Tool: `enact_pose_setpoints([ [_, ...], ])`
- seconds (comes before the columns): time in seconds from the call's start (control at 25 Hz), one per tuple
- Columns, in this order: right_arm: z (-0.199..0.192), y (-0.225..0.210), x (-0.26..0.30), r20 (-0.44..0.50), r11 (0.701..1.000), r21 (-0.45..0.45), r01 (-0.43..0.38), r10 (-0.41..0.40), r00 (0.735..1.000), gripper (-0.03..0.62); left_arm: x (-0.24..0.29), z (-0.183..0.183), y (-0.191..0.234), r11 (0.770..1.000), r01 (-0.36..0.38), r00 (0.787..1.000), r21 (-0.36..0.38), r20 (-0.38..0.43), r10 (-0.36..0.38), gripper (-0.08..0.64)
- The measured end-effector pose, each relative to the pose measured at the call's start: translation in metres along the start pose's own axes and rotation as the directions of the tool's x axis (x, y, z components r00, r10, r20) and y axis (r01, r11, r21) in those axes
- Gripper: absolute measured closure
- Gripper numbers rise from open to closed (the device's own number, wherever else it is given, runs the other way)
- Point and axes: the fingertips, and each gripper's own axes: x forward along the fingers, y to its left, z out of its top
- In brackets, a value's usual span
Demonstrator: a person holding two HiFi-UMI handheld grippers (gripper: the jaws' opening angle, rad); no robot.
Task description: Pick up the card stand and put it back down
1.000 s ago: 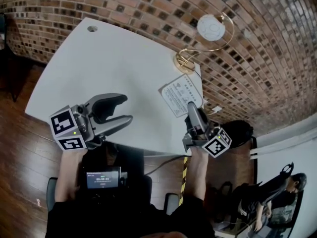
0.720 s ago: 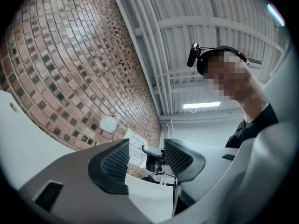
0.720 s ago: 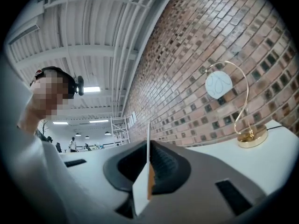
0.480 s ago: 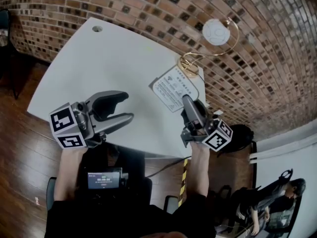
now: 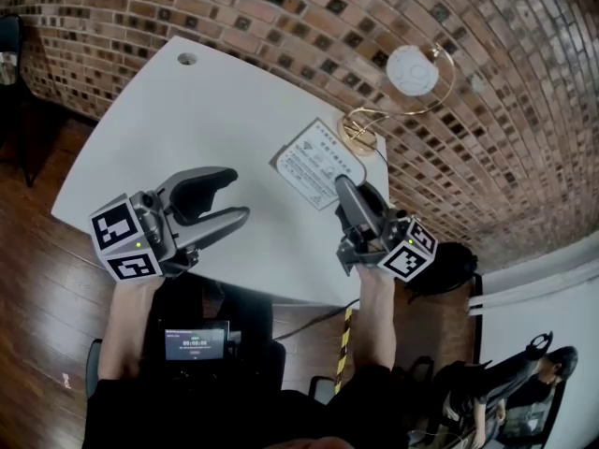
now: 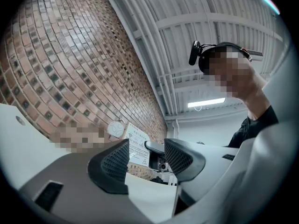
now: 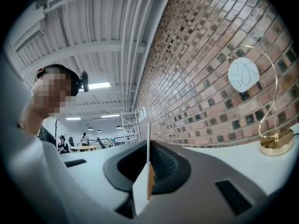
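While the card stand [image 5: 314, 162] hangs edge-on in my right gripper [image 5: 344, 193], I judge that I am in the carrying part of the job: picked up, not yet put back. It seems to sit clear of the table [image 5: 187, 129], over the far right corner and near the lamp [image 5: 412, 70], though the head view alone does not settle how high. The next move, as I see it, calls for bringing the stand down level, so that its foot meets the white top flat, and only then letting the jaws part; let go at a tilt, so thin a sheet would likely tip over. My right gripper's jaws are almost together, pinching the stand's lower edge between the pads, with the sheet rising straight up out of the grip. My left gripper [image 5: 234, 196] hovers over the near side of the table, well apart from the stand, its jaws wide and with nothing between them.
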Motion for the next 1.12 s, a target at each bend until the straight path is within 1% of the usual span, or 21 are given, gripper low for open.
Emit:
enact_pose_setpoints([
  [0.12, 0.003, -0.003, 0.008, -0.01, 1.0, -0.017, -0.008, 0.008, 1.0, 0.568, 0.002, 0.001, 0.003, 1.0, 0.009, 1.0, 0.009, -0.014, -0.008, 0.336],
  [0.28, 0.0, -0.016, 0.012, -0.015, 1.0, 0.02, -0.019, 0.019, 1.0, 0.568, 0.007, -0.001, 0.01, 1.0, 0.02, 0.999, 0.015, -0.046, -0.019, 0.336],
  [0.44, 0.006, -0.023, 0.022, -0.021, 1.0, 0.003, -0.027, 0.027, 0.999, 0.568, 0.013, -0.002, 0.017, 0.999, 0.034, 0.996, 0.022, -0.078, -0.032, 0.336],
  [0.68, 0.005, -0.038, 0.03, -0.035, 0.999, 0.027, -0.042, 0.043, 0.998, 0.569, 0.02, -0.004, 0.027, 0.998, 0.058, 0.993, 0.012, -0.103, -0.056, 0.336],
  [0.8, 0.009, -0.044, 0.037, -0.046, 0.999, 0.004, -0.044, 0.044, 0.998, 0.568, 0.024, -0.003, 0.033, 0.998, 0.064, 0.991, 0.021, -0.122, -0.061, 0.336],
  [0.96, 0.009, -0.056, 0.041, -0.046, 0.998, 0.032, -0.061, 0.063, 0.997, 0.568, 0.029, -0.001, 0.045, 0.997, 0.066, 0.987, 0.034, -0.147, -0.06, 0.336],
  [1.12, 0.014, -0.064, 0.046, -0.044, 0.996, 0.021, -0.082, 0.083, 0.996, 0.568, 0.035, -0.004, 0.054, 0.997, 0.071, 0.983, 0.038, -0.173, -0.063, 0.336],
])
